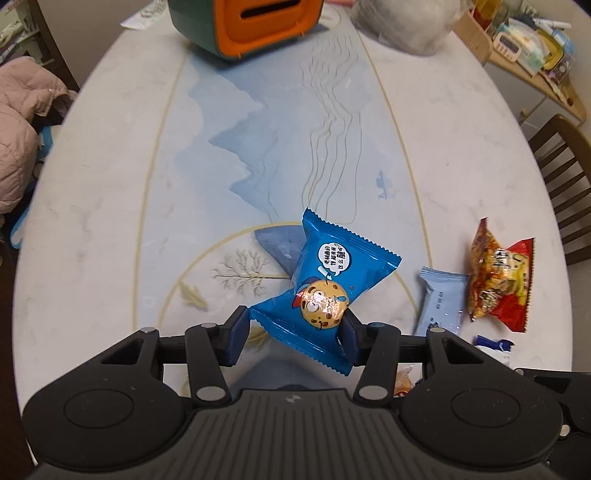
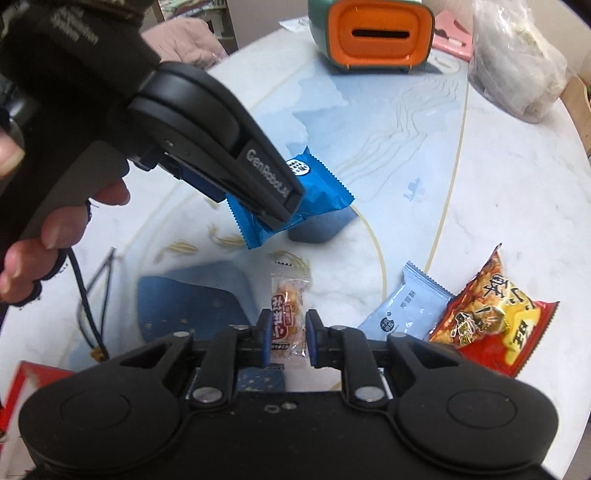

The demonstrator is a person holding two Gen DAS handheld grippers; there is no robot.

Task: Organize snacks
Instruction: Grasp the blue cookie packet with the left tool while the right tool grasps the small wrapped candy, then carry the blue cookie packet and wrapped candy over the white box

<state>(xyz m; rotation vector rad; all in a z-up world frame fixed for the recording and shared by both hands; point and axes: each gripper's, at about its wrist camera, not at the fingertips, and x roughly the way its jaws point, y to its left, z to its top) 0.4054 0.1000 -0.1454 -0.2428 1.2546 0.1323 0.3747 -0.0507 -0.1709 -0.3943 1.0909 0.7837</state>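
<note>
My left gripper is shut on a blue cookie packet, held a little above the round table. In the right wrist view that same packet hangs from the left gripper, gripped by a person's hand. My right gripper is shut on a small clear wrapped candy with red print, lifted off the table. A pale blue wafer packet and a red-and-yellow snack bag lie on the table to the right. The green-and-orange slotted container stands at the far side.
A crumpled clear plastic bag sits far right by the container. A red box corner shows at lower left, a dark cord beside it. A wooden chair and cluttered shelf flank the table's right; a pink jacket lies left.
</note>
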